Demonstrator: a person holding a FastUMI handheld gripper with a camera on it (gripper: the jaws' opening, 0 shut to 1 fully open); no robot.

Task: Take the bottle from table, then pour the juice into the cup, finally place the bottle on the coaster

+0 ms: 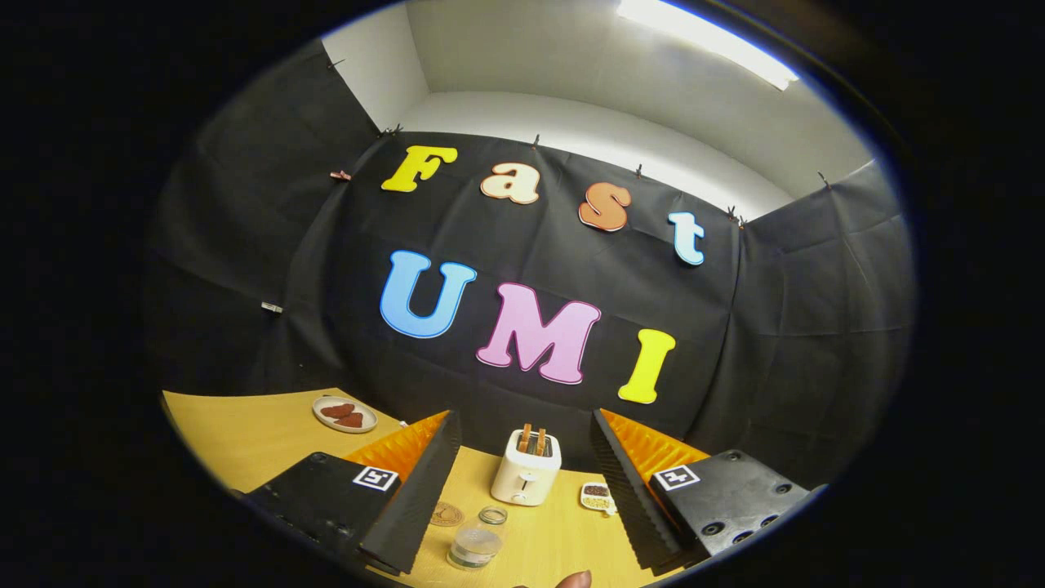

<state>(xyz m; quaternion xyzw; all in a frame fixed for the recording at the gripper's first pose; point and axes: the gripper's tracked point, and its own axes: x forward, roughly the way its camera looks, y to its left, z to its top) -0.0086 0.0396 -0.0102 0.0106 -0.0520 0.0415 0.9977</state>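
My gripper [523, 413] is open, its fingers spread wide and tilted up toward the booth wall, with nothing between them. On the yellow wooden table [245, 433], low between the fingers, stands a clear glass cup [475, 545]. Just behind it sits a smaller clear round rim [493, 514]. A round brown coaster [446, 514] lies flat beside the left finger, left of the cup. A small reddish rounded shape [575, 580] pokes in nearest to me, right of the cup; I cannot tell what it is.
A white toaster [526, 469] with two slices in it stands beyond the cup, between the fingers. A small dish [597, 494] lies to its right. A plate [344, 414] with red-brown pieces sits far left by the black cloth wall.
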